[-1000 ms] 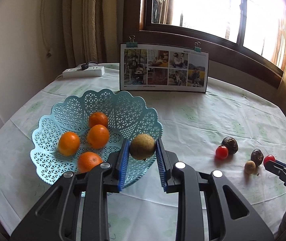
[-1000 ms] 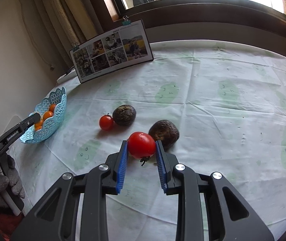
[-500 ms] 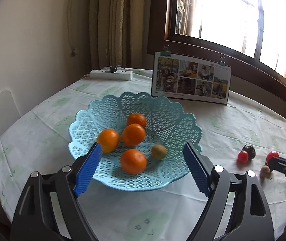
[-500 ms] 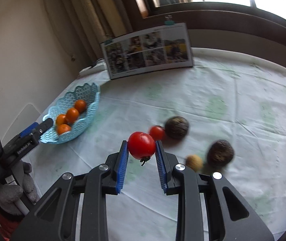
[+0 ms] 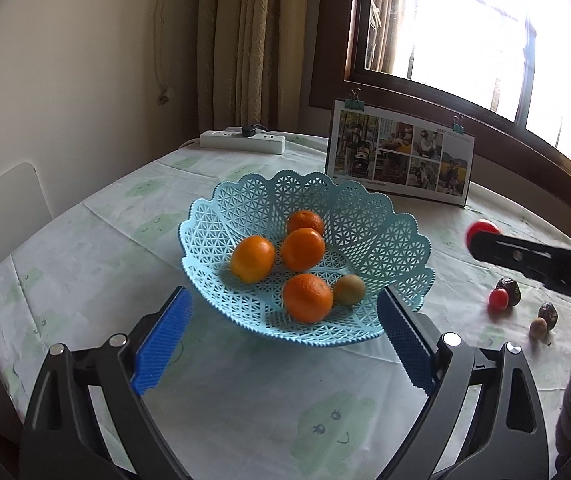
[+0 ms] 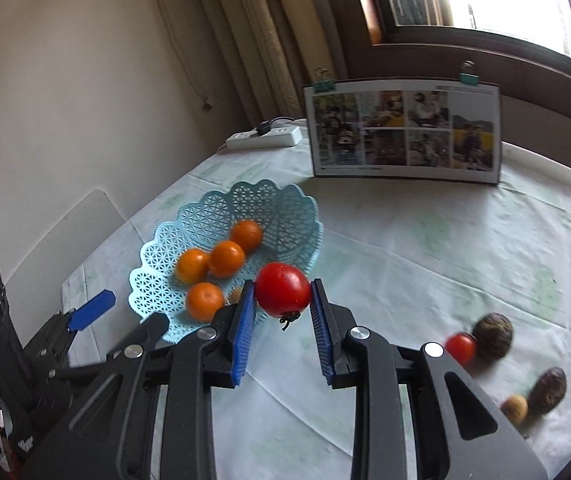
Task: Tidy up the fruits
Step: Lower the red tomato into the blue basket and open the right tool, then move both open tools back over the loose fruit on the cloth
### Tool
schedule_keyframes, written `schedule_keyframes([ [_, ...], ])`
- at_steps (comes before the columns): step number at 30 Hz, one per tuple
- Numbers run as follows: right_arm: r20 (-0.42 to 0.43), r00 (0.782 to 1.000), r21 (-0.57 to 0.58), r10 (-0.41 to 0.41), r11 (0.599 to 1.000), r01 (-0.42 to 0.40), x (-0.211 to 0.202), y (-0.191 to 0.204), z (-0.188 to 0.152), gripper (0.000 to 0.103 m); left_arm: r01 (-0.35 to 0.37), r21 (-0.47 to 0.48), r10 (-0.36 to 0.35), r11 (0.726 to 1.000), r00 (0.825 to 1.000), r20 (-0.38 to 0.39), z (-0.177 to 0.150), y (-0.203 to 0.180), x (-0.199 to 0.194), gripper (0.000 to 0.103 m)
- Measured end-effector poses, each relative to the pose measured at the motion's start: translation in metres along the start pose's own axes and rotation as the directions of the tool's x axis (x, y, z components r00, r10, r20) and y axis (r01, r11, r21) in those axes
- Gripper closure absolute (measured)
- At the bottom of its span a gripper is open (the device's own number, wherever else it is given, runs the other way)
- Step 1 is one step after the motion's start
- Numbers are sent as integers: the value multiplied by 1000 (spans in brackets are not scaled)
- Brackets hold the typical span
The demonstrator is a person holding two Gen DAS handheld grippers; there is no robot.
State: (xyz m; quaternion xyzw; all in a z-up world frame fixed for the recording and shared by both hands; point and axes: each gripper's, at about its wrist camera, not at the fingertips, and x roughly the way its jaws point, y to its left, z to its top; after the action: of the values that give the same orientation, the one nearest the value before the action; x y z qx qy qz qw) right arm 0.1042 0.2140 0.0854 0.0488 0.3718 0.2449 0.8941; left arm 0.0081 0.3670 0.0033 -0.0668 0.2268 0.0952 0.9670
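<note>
At the left, the left gripper [image 5: 281, 344] hangs empty with its blue pads spread wide, just in front of a pale blue lattice basket [image 5: 365, 216] holding four oranges [image 5: 303, 249] and a small brownish fruit [image 5: 348, 289]. To the right, the right gripper [image 6: 282, 307] is clamped on a red tomato [image 6: 282, 289], raised near the basket's rim. Farther right, another tomato [image 6: 460, 347], two dark fruits [image 6: 492, 335] and a small tan fruit [image 6: 514, 409] lie on the tablecloth [image 6: 425, 248]. Squeezing could bruise the tomato; released short, it might roll off.
</note>
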Motion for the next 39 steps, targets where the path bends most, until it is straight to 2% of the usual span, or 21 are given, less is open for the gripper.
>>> schedule_keyframes([
  [10, -37, 999, 0, -20, 1000, 20, 42, 13, 12, 74, 17, -12, -18, 1000, 999, -31, -11, 7, 4, 8],
  [11, -38, 999, 6, -24, 1000, 24, 44, 12, 12, 73, 21, -17, -21, 1000, 999, -31, -11, 7, 5, 8],
  [13, -36, 999, 16, -28, 999, 29, 45, 9, 10, 63, 18, -21, -18, 1000, 999, -31, -10, 9, 6, 7],
  [14, -30, 999, 22, -30, 999, 31, 44, 8, 10, 55, 18, -21, -18, 1000, 999, -32, -10, 9, 7, 5],
  [17, -20, 999, 26, -33, 999, 34, 40, 4, 4, 55, 21, -23, -21, 1000, 999, -31, -9, 8, 9, 3],
  [21, 5, 999, 41, -49, 998, 49, 30, -4, -2, 48, 43, -10, -43, 999, 999, -18, -8, 2, 8, 3],
  [25, 22, 998, 64, -64, 996, 63, 21, -15, -8, 47, 59, 18, -59, 998, 998, -3, -8, -7, 5, 3],
  [28, 35, 996, 80, -81, 994, 78, 12, -23, -13, 42, 67, 29, -67, 997, 998, -5, -6, -13, 5, 3],
  [39, 49, 985, 151, -168, 976, 159, -21, -68, -32, 41, 100, 60, -101, 993, 995, 0, -2, -36, -1, 3],
])
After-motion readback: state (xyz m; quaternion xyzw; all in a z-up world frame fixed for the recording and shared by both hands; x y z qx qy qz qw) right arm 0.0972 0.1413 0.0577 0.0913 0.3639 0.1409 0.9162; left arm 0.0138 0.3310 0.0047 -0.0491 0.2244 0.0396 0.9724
